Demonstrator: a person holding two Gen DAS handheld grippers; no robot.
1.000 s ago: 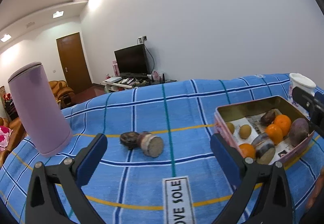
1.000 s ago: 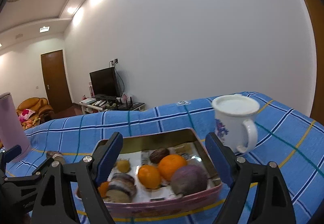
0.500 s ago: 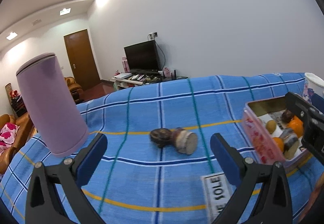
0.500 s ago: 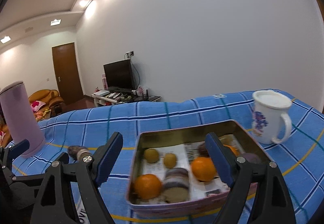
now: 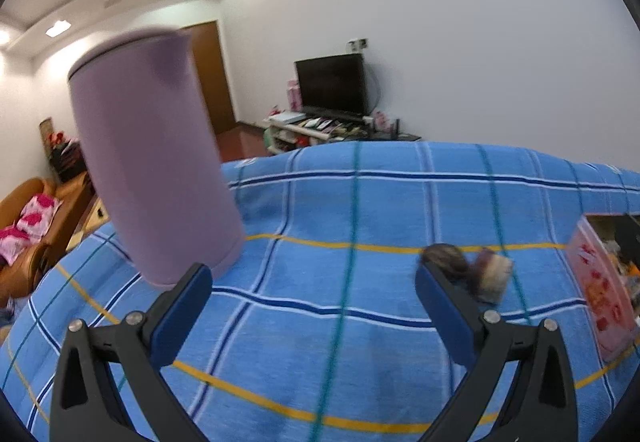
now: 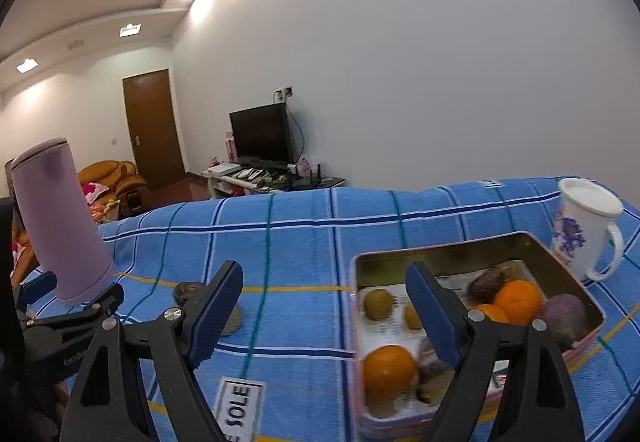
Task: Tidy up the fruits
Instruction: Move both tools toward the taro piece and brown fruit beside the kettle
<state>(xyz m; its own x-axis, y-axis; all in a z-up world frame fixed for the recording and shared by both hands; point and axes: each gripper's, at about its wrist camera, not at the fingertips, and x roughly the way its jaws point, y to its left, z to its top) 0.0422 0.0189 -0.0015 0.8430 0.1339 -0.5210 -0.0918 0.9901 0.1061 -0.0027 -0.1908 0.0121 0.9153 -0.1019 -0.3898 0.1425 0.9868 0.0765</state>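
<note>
Left wrist view: left gripper (image 5: 312, 294) spread wide, pinching nothing. Two loose fruits (image 5: 468, 272), dark and blurred, one showing a pale cut face, lying mid-counter on the blue plaid cloth (image 5: 360, 210). One lilac tumbler (image 5: 152, 178) near the left edge.

Right wrist view: right gripper (image 6: 324, 302) spread, empty. One pink tin (image 6: 448, 262) near the right edge: three oranges (image 6: 388, 366), two small yellow-green fruits (image 6: 378, 304), several dark ones. One white mug (image 6: 582, 230) beside it.

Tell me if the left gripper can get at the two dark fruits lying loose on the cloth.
Probably yes. The left gripper is open and empty, and the loose fruits lie just beyond its right finger with only bare cloth around them. The purple tumbler stands off to the other side.
</note>
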